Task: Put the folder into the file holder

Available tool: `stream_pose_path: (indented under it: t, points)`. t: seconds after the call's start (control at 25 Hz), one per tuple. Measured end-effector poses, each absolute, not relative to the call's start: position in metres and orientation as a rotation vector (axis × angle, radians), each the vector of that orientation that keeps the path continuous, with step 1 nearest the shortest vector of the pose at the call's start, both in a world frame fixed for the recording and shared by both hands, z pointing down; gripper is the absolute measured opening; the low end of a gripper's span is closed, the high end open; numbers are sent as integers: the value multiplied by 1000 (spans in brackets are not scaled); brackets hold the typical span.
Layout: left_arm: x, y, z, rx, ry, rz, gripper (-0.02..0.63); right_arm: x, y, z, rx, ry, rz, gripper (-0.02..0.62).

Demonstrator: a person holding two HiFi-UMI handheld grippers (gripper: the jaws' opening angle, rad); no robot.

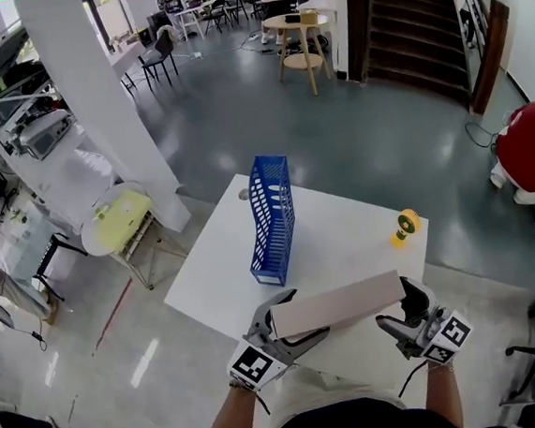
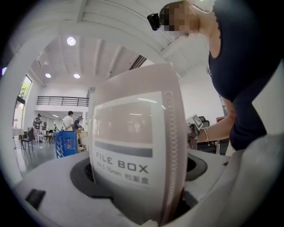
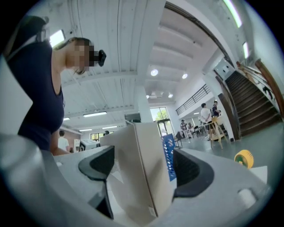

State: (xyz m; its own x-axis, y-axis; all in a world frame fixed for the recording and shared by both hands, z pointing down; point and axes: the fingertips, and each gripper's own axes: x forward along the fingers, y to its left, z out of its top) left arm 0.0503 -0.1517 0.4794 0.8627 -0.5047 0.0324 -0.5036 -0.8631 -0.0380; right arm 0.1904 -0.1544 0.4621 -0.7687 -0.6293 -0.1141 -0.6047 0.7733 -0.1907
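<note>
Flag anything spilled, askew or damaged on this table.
Nothing stands out: the blue file holder stands upright on the table, and the folder is held between the left hand-held gripper and right hand-held gripper.

file holder (image 1: 272, 219) on table (image 1: 345, 238), folder (image 1: 337, 305) before it — at near edge

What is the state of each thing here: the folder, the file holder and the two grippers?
folder: closed, held at both ends, not yet in the file holder.
file holder: upright on the table, looks empty.
left gripper: shut on the folder.
right gripper: shut on the folder.
</note>
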Motion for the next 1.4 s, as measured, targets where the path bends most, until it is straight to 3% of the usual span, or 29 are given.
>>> stream_pose_path:
  t: [0.44, 0.8, 1.0, 1.4]
  points:
    - [-62, -192, 350, -2589, 1626, 274, 413, 178, -150, 491, -1227, 3029, 18, 381]
    - [-124, -235, 300, -2210, 1980, 417, 411, 161, -152, 503, -1221, 3047, 12, 112]
    - [-130, -252, 297, -2100, 2084, 412, 411, 164, -149, 505, -1172, 3030, -26, 5]
    - [-134, -275, 298, -2051, 2203, 511, 410, 170, -149, 515, -1221, 3032, -45, 3]
